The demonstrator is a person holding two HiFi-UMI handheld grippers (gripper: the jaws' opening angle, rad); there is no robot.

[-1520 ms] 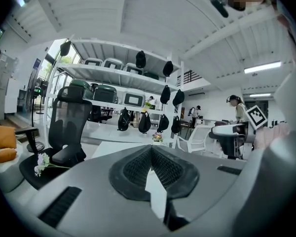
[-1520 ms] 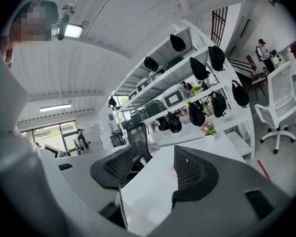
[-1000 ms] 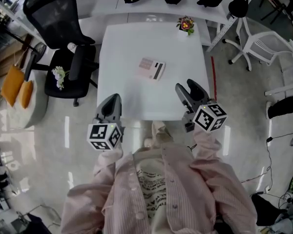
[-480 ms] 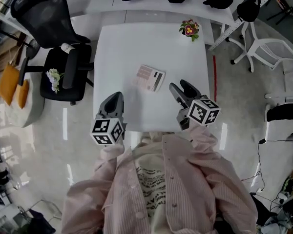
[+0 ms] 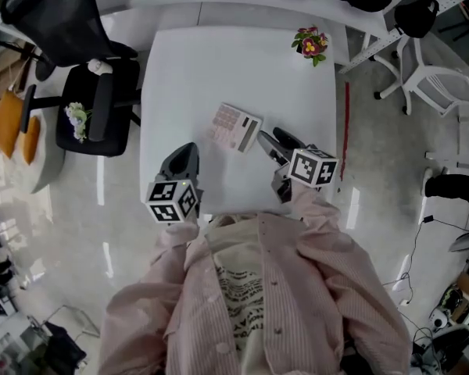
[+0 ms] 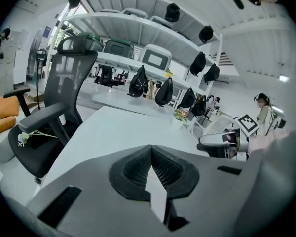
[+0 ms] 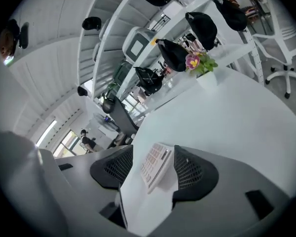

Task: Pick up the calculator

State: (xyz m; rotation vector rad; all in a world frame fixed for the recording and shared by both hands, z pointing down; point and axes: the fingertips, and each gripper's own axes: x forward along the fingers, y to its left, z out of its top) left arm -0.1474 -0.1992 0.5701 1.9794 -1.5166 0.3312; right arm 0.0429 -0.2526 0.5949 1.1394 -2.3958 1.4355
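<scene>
Position of the task item: the flat pink-and-white calculator with a dark display strip point(image 5: 234, 126) lies face up on the square white table point(image 5: 219, 61), a little toward 6 o'clock of the tabletop's centre and turned slightly off square to the table edges. Your right gripper point(image 5: 269, 138) sits at the calculator's 4 o'clock, tips pointing toward 10 o'clock and just beside its near right corner. The right gripper view shows its jaws spread wide. The calculator appears in the gap ahead of the dark ribbed pads point(image 7: 190, 168), resting on the table and not clamped. Whether either pad touches the casing cannot be determined. Your left gripper point(image 5: 184, 154) hangs over the table edge at the calculator's 7 o'clock, well apart from it. Its own view shows the jaws brought together with nothing between them. A small pot of pink and yellow flowers point(image 5: 313, 44) stands in the table's 1 o'clock corner. A black mesh office chair point(image 5: 78, 37) stands off the table at 10 o'clock.
</scene>
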